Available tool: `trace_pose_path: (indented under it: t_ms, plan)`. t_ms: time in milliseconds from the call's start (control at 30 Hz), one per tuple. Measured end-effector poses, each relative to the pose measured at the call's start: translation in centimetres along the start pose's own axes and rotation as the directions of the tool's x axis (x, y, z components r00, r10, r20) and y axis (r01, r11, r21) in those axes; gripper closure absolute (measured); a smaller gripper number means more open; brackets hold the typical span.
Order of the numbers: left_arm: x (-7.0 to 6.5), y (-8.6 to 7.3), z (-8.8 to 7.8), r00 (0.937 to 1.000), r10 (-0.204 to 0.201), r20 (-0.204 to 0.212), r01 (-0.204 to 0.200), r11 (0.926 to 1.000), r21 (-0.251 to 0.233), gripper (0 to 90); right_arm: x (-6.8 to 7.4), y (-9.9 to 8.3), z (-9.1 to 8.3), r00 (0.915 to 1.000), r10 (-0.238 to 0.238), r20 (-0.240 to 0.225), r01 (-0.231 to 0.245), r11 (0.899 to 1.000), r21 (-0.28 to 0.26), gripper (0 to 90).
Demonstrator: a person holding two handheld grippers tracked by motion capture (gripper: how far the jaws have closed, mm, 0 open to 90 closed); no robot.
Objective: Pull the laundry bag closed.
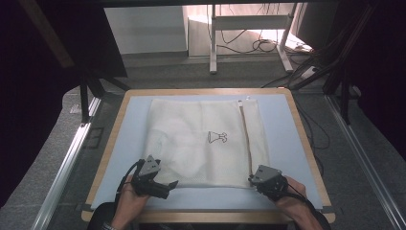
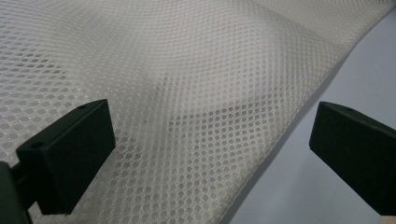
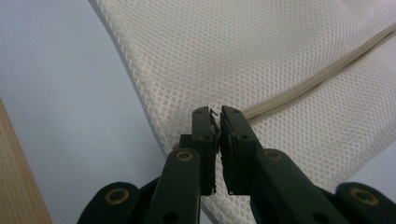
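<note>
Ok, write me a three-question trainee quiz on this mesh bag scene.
1. True or false: the left gripper has its jaws wide open over the mesh bag.
2. The right gripper is: A) open above the bag, B) shut at the bag's near edge, C) resting on the blue mat.
3. What is printed in dark lines near the bag's middle?

Key: 1 true; 2 B; 3 a small dark outline symbol, too small to identify.

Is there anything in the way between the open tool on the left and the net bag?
Nothing visible. The left tool stands open right at the mesh bag, one jaw over the netting, the other over the bare blue mat.
</note>
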State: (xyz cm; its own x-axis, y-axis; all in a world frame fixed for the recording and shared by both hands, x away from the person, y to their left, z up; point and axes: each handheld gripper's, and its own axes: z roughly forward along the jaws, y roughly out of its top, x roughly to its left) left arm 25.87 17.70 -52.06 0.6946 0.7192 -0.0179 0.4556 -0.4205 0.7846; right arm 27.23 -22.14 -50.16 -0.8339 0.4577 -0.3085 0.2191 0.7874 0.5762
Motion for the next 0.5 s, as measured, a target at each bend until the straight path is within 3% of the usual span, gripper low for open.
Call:
trace_pose_path:
  t_ms: [500]
  plan:
    - [-0.23,0.3,0.14,0.9988,-0.043,0.025,0.044,0.999,-0.013,0.3,-0.43,-0.1,0.44,0.9999,0.014,-0.01,-0.014,0.999,0.03,85.0]
